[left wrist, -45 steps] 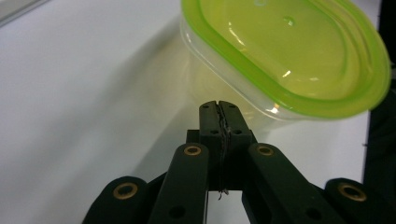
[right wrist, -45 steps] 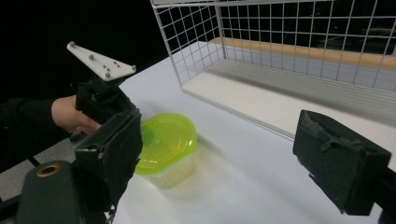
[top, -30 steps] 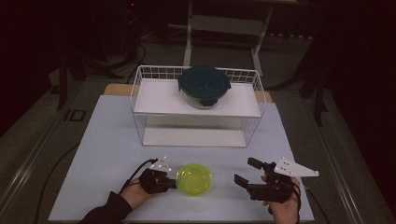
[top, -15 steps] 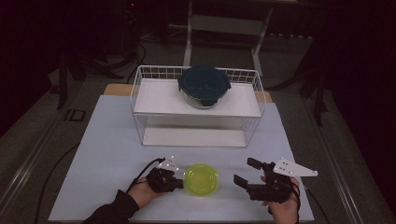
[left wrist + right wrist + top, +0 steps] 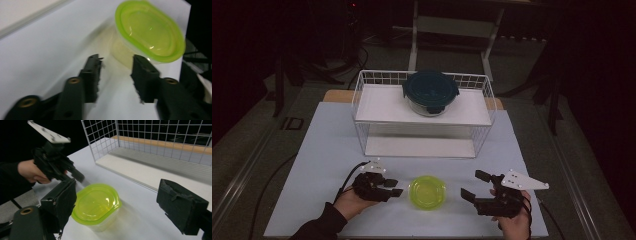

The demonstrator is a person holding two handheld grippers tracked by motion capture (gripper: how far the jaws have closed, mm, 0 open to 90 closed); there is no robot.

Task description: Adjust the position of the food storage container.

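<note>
Since a moment ago my left tongs (image 5: 395, 188) have let go of the green-lidded tub (image 5: 427, 192) and drawn a little away from it; their jaws have just been opening and now stand partly spread with nothing between them. The left gripper view shows the tub (image 5: 149, 41) just beyond the tips, clear of both pads, with bare worktop (image 5: 50, 45) under the gap.

That tub sits upright on the worktop (image 5: 327, 150), in front of the wire rack (image 5: 362, 100) and well apart from it, between my two tongs. I judge I have set it here, in the open, so that either hand can come at it from the side.

My right tongs (image 5: 476, 185) rest on the far side of the tub from the left ones, jaws spread wide and empty, pointed toward it. From the right gripper view the tub (image 5: 96, 203) lies near the left jaw but touches neither.

Up on the rack's top shelf stands a dark lidded container (image 5: 430, 92), behind the tub and untouched.
</note>
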